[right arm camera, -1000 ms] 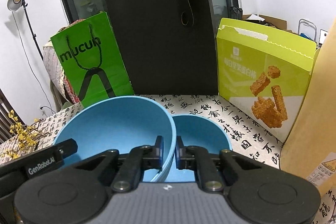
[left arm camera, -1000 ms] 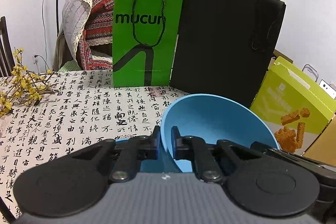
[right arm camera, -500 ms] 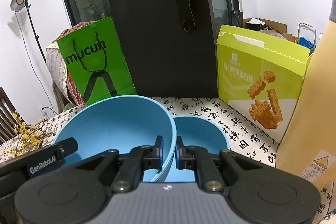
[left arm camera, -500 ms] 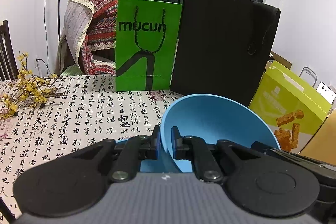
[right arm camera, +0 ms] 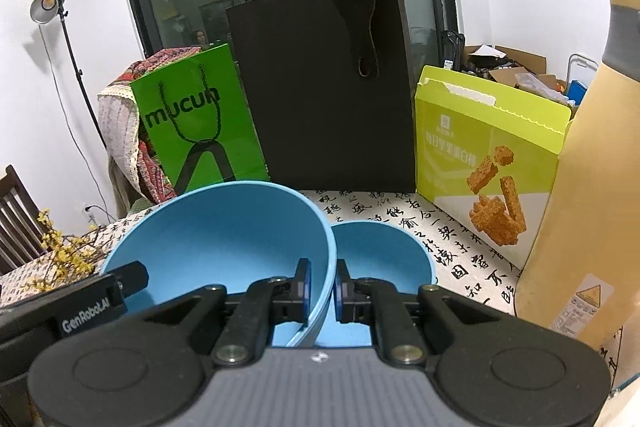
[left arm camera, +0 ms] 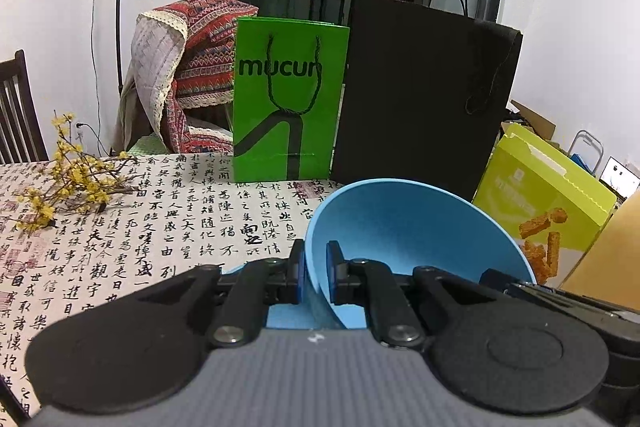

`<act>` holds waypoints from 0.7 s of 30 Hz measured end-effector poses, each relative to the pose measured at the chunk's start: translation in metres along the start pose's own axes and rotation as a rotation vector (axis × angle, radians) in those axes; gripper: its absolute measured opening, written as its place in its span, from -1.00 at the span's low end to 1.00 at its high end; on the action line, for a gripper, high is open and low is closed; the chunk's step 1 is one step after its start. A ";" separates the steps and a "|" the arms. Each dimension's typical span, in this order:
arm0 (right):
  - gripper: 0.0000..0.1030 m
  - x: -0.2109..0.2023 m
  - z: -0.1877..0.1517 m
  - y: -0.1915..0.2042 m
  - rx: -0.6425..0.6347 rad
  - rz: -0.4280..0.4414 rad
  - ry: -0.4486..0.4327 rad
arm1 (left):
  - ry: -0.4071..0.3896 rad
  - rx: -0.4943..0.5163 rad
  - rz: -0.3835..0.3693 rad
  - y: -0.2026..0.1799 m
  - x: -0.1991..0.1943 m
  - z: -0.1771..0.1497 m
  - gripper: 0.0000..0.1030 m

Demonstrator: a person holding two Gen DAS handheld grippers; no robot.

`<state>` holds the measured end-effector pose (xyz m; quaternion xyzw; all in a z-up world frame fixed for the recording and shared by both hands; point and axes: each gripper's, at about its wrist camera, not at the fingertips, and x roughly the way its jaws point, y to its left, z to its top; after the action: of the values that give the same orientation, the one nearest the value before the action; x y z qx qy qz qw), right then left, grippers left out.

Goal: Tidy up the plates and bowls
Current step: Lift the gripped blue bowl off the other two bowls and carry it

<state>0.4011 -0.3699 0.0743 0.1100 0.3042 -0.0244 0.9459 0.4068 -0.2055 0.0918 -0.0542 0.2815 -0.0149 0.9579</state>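
My left hand-held gripper and my right hand-held gripper each pinch opposite rims of the large blue bowl, held tilted above the desk, partly over the smaller blue bowl.

"mucun" on green bag; "GenRoboLAI" on left tongs.

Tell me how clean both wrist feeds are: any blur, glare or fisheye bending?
Left wrist: sharp, no motion blur; black bag bows near the edge; corners vignetted. Right wrist: equally sharp; studio lamp glows without washing out; yellow bottle curves at the right edge; big blue bowl evenly lit.
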 end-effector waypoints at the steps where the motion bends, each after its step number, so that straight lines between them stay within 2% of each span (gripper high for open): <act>1: -0.79 -0.002 -0.001 0.001 0.001 0.001 0.000 | -0.002 0.002 0.001 0.000 -0.002 0.000 -0.79; 21: -0.79 -0.039 -0.014 0.015 -0.010 0.019 -0.018 | -0.034 -0.007 0.010 0.013 -0.044 -0.007 -0.79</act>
<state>0.3628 -0.3524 0.0885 0.1082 0.2947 -0.0148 0.9493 0.3663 -0.1905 0.1080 -0.0563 0.2654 -0.0082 0.9625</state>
